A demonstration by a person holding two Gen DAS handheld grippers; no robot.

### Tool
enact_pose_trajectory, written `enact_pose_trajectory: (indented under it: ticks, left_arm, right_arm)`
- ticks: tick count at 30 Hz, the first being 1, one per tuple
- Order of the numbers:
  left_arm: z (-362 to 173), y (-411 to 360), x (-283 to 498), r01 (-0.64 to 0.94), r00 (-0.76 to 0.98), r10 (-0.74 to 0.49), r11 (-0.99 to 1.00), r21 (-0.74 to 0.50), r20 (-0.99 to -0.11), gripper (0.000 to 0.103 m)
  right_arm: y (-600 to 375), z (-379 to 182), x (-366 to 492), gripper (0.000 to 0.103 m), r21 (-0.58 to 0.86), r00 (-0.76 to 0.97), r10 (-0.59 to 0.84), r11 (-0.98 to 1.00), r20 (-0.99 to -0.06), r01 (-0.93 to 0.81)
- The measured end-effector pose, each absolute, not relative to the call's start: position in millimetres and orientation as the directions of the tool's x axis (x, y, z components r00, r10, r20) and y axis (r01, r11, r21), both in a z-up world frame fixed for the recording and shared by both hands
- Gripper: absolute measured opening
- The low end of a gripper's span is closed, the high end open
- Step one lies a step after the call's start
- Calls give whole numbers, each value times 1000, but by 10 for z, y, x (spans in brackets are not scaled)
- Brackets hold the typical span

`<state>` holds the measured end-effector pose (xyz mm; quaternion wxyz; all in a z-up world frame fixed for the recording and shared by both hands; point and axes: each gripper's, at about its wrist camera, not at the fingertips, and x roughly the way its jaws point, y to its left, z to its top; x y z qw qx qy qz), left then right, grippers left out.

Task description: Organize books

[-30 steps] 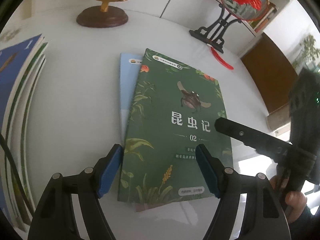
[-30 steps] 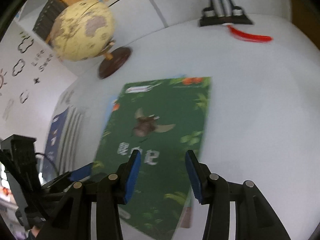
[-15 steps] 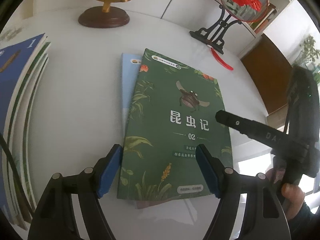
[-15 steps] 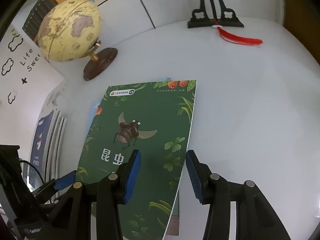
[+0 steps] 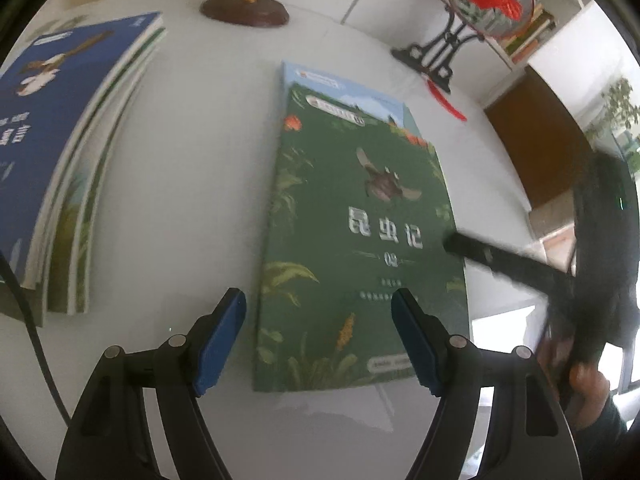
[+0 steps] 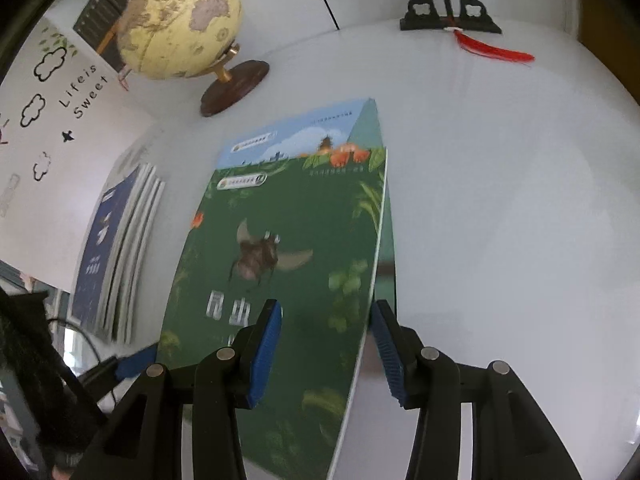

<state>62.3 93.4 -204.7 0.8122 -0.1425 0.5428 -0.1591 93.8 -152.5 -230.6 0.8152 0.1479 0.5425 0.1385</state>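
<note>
I observe my right gripper [image 6: 326, 344] with jaws apart astride the raised right edge of the green book [image 6: 288, 264], pads not pressing, while my left gripper [image 5: 318, 340] stands wide open, empty, over its near-left corner.

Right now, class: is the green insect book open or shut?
Shut. The green insect book lies flat, its front cover showing whole, on a light blue book.
</note>
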Motion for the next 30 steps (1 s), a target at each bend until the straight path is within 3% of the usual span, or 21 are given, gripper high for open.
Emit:
enact_pose_trajectory:
  ticks: [7,11,17,21,23,25,27,30]
  left_arm:
    - [-2024,840,737,90,375,-433,897,-433,-820,70]
    - [-1870,827,646,115,405,-459,884,-454,-791,68]
    - [-1593,698,470,193,401,-577,813,-550,-712,68]
    - [-1651,654,461,181,429,-553,827,-532,-714,68]
    - [-1724,710,484,150,416,-567,814,-562,-710,58]
    - [-1748,731,477,136,424,-567,811,-569,-706,57]
    - [-1756,705,474,136,429,-547,826,-547,-719,50]
    - [-1683,713,450,129,423,-609,774,-620,-672,49]
  right_arm:
    - [-1483,-2311,695,47,424,365,422,902,-830,-79]
    - [-1405,-2237,628,47,370,397,374,925,-838,-89]
    - [-1683,-2009,555,47,604,445,571,793,-690,-82]
    - [-1633,-2103,569,47,588,418,559,806,-716,-69]
    - [-1669,-2257,538,47,615,384,582,787,-716,-46]
    - [-1706,-2414,507,46,634,358,595,773,-719,-13]
    - [-1747,-2428,457,45,647,380,604,762,-701,-17]
    - [-1726,-2402,434,45,630,386,590,776,-709,-29]
